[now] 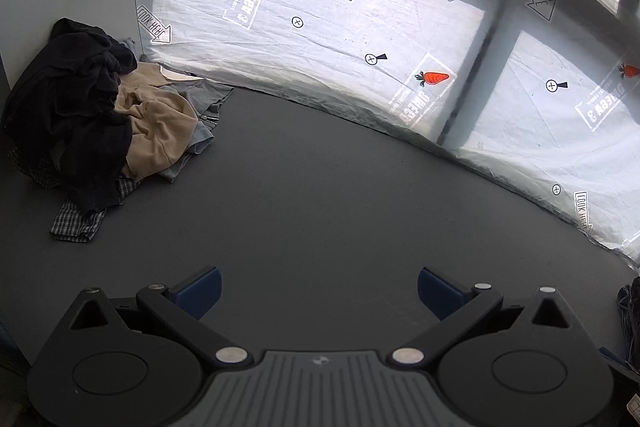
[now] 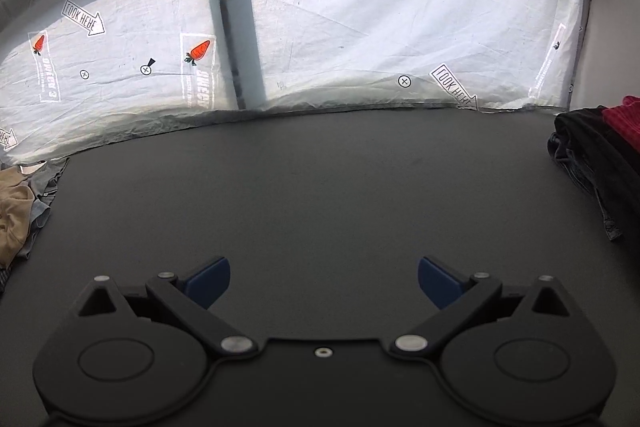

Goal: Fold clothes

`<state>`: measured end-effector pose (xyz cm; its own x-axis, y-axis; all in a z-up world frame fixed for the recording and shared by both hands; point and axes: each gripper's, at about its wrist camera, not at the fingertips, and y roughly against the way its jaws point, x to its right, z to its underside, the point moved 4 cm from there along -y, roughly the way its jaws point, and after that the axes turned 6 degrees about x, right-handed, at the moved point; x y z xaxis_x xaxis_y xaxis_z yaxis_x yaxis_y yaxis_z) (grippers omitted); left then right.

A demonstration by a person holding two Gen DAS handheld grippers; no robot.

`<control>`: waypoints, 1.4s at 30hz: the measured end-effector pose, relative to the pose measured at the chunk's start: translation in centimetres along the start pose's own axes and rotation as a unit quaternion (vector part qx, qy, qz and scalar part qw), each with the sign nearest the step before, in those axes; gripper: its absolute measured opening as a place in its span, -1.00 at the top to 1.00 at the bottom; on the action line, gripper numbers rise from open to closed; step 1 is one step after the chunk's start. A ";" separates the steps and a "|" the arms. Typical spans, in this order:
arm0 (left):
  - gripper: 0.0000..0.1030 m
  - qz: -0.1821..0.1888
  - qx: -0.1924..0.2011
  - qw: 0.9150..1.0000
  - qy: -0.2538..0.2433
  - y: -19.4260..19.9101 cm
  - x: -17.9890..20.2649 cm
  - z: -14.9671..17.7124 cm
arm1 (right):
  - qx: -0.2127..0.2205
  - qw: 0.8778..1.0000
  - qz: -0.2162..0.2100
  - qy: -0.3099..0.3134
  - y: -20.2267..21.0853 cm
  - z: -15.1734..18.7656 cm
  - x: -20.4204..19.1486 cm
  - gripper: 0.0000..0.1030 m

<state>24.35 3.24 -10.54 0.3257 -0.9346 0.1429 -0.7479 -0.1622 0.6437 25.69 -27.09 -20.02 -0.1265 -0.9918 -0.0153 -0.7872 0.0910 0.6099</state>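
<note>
Both blue-padded grippers — left gripper [image 1: 319,291], right gripper [image 2: 324,281] — hover apart, empty, over the dark grey counter [image 1: 320,187]. Tangled heap of black, beige and checked clothes [image 1: 100,119] sits far-left; grabbing it could lift several garments, seemingly intertwined.

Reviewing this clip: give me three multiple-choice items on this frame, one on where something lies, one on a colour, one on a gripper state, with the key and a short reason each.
1. Where does the unfolded heap of clothes lie in the left wrist view?
A. far left of the table, by the wall
B. centre of the table
C. between the fingers

2. What colour is the garment lying against the black one in that heap?
A. red
B. tan
C. green

3. How is the left gripper?
A. shut on cloth
B. shut and holding nothing
C. open, holding nothing

Key: 1 A, the heap sits at the left edge of the dark table. 2 B, beige fabric shows beside the black. 3 C, its blue fingers stand wide apart over bare table.
</note>
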 end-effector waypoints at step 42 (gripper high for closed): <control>0.92 -0.263 0.117 0.956 -0.062 -23.5 -25.7 -27.2 | -0.054 0.994 0.011 0.090 -19.5 -2.4 -22.3 -0.97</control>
<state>49.30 39.70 -8.87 0.6323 -0.7322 -0.2531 -0.6128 -0.6726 0.4148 45.30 -6.97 -29.62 -0.0253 -0.9905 0.1353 -0.7143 0.1126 0.6907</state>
